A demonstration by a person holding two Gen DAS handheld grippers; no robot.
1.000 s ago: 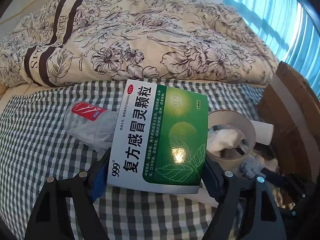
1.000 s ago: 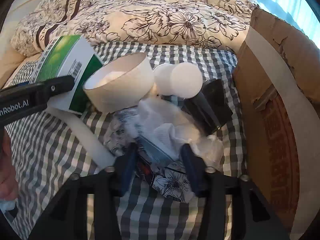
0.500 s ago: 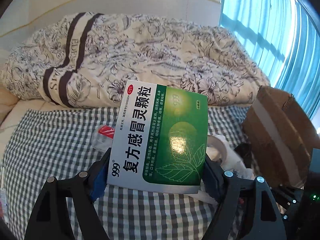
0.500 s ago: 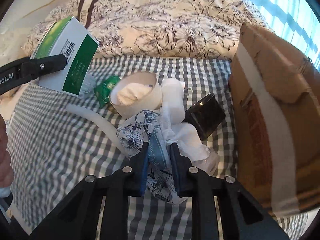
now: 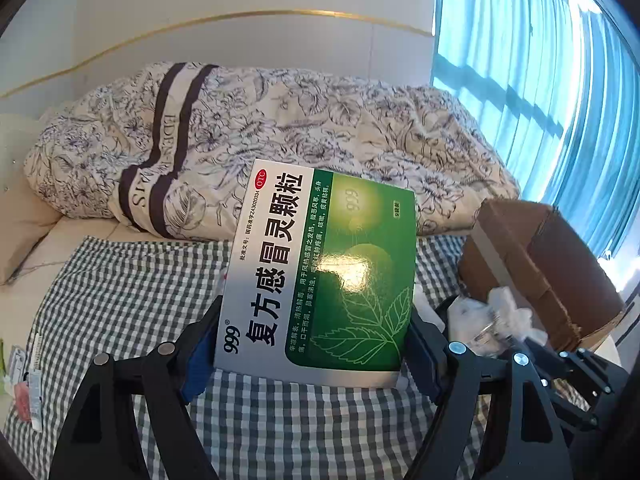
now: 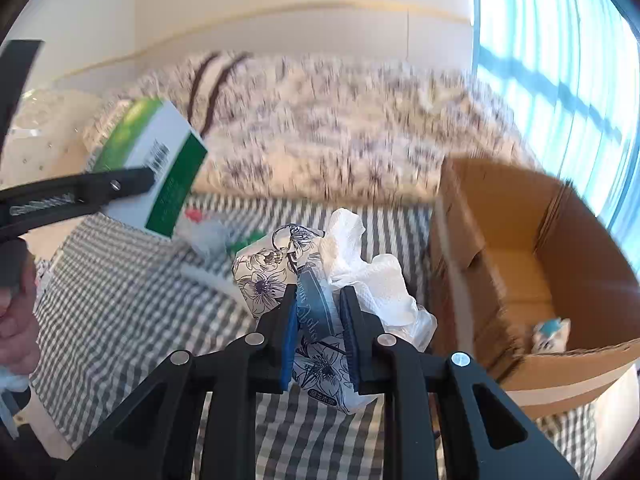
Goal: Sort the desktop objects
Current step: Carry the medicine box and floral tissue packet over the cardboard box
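Note:
My left gripper is shut on a green and white medicine box, held up above the checked cloth. The same medicine box shows at the left of the right wrist view, clamped by the left gripper's finger. My right gripper is shut on a floral tissue pack with white crumpled tissues spilling from it, lifted off the cloth. An open cardboard box stands just to its right.
A floral duvet lies bunched behind the checked cloth. Small clutter, a red-topped plastic bag, lies on the cloth. A small blue-white item sits inside the cardboard box. Cards and packets lie at the far left edge. A hand holds the left gripper.
Both grippers have risen from the cloth. The right gripper shut on the tissue pack and lifted it, leaving the paper cup and black object below. The medicine box stays clamped.

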